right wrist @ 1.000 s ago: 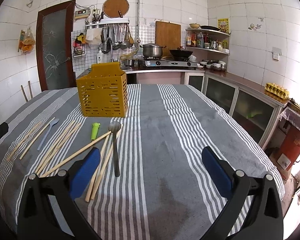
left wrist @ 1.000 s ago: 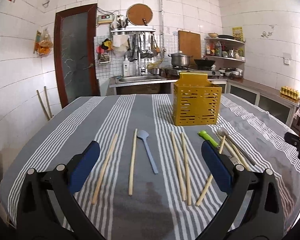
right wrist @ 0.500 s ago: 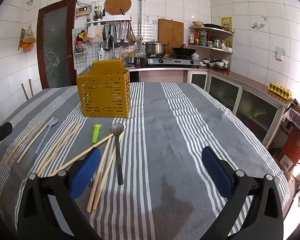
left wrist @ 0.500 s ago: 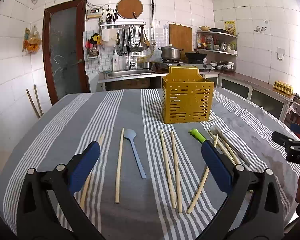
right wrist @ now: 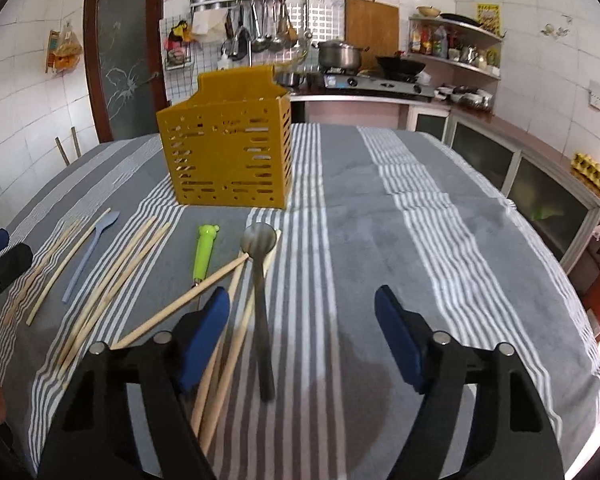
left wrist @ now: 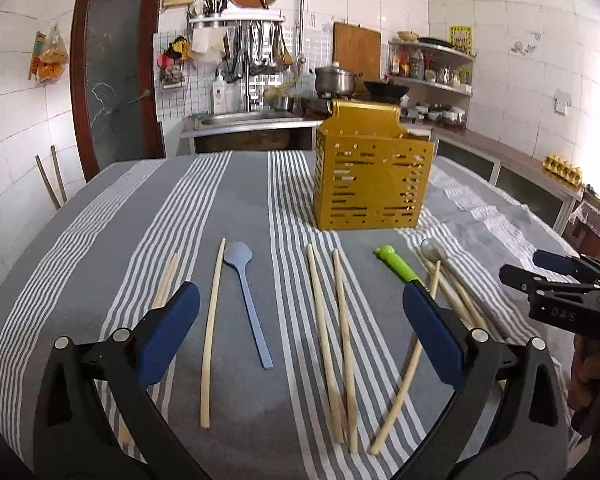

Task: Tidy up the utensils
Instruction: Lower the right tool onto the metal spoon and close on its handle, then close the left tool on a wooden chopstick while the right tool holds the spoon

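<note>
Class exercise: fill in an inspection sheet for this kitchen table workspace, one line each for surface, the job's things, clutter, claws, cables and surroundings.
Surface: table under a grey striped cloth, some creases.
Job's things: yellow slotted holder upright; wooden chopsticks loose in front of it, some crossing; blue spoon; metal spoon; green-handled utensil.
Clutter: nothing seen.
Claws: left claw open, nothing between its fingers; right claw closing, nothing gripped, above the metal spoon's handle.
Cables: nothing seen on the table.
Surroundings: tiled walls, door, sink, stove with pot, shelves.
</note>
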Tool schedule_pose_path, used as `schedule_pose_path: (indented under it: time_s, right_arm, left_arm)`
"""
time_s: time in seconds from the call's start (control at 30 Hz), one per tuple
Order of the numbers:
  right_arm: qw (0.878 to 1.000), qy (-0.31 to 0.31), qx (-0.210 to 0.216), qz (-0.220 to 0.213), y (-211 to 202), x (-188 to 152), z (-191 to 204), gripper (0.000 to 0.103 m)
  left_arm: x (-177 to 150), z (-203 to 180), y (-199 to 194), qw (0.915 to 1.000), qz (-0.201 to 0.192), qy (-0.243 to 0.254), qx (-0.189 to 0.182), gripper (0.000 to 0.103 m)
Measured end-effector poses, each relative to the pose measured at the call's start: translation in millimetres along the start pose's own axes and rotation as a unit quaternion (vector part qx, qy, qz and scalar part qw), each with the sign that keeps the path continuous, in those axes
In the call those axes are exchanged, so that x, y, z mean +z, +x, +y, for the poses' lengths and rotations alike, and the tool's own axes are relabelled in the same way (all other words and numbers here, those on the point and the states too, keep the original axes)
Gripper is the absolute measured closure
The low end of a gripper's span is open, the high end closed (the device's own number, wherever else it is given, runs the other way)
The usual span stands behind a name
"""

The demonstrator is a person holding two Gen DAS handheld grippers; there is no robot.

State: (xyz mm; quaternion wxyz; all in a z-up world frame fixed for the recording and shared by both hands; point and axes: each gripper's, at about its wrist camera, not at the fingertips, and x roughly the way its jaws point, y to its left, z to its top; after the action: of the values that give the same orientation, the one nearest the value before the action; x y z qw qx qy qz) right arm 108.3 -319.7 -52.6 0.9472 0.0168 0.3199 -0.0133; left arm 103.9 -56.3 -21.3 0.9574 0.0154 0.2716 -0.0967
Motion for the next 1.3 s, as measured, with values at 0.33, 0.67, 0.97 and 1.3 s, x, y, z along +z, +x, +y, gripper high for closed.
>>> schedule_pose_path:
  time_s: [0.33, 0.67, 0.97, 1.3]
  right_arm:
    - [0.998, -0.006, 0.018, 0.055, 54, 11, 12, 0.048]
    - [0.995, -0.019, 0.030, 0.091, 82, 13, 18, 0.077]
    - [0.994, -0.017, 0.050, 0.095, 86, 17, 18, 0.093]
    - [0.996, 0.001, 0.048, 0.077, 75, 23, 2, 0.093]
  left_arm:
    - [13, -3, 46, 0.9984, 0.050, -0.007, -0.027, 0.010]
    - [17, -14, 76, 0.9962, 0.078, 0.005, -0.038, 0.011]
    - [17, -18, 91, 0.9942, 0.097, 0.000, -0.048, 0.011]
    - [20, -25, 102, 0.9911, 0.116, -0.004, -0.065, 0.015]
